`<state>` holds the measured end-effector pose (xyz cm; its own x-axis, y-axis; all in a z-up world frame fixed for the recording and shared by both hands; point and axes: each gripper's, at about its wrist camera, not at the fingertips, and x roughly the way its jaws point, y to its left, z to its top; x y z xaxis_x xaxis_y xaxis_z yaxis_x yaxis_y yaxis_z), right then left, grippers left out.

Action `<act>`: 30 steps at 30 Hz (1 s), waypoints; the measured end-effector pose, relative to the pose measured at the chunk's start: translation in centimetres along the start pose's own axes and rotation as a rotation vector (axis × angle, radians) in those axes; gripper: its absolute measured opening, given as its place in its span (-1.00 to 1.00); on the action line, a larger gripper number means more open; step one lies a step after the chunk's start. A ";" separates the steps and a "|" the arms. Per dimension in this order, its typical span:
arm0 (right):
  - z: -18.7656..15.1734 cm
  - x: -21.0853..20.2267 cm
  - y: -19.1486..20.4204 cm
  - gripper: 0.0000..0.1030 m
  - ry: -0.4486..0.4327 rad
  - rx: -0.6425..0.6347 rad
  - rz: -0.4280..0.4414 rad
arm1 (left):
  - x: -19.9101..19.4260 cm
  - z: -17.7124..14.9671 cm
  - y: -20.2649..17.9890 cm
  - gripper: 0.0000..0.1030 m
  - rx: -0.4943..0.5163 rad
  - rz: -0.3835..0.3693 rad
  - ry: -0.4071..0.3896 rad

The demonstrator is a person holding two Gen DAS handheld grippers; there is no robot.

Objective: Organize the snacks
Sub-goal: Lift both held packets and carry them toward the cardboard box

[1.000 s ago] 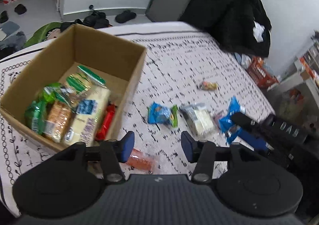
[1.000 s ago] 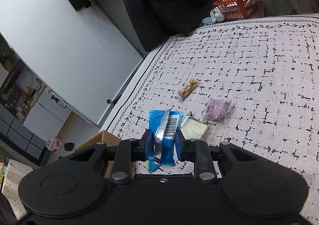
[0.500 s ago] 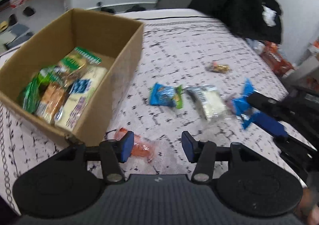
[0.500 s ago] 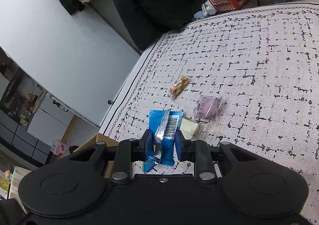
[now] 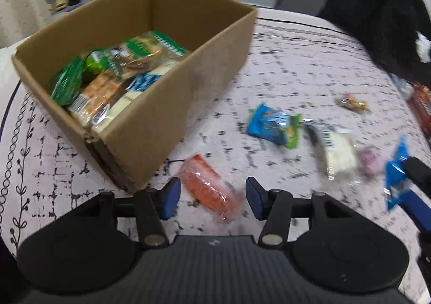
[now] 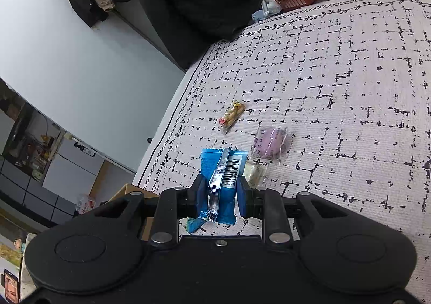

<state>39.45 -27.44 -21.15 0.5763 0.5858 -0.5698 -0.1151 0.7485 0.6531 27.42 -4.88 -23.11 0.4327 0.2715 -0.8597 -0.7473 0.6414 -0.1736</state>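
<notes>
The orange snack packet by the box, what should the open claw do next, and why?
Probably lower the left claw and close on the orange plastic snack packet. Its open jaws already sit either side of it, beside the brown cardboard box.

You have an open brown cardboard box (image 5: 172, 104) on the patterned cloth, holding green, orange and pale wrapped snacks (image 5: 113, 80). Just beside its near corner lies an orange clear-wrapped packet (image 5: 207, 188). Farther right lie a blue-and-green pouch (image 5: 272, 126), a white clear-wrapped bar (image 5: 336, 153), a small purple sweet (image 6: 269, 142) and a yellow-red candy (image 6: 231, 115).
</notes>
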 end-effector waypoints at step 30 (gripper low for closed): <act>-0.3 -0.3 1.8 -0.52 0.000 -0.027 0.086 | -6.8 2.6 -0.3 -0.55 0.081 -0.212 -0.146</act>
<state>38.87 -26.21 -19.95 0.5636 0.6479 -0.5124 -0.1860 0.7039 0.6855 26.01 -5.13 -15.95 0.6479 0.2216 -0.7288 -0.5919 0.7487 -0.2985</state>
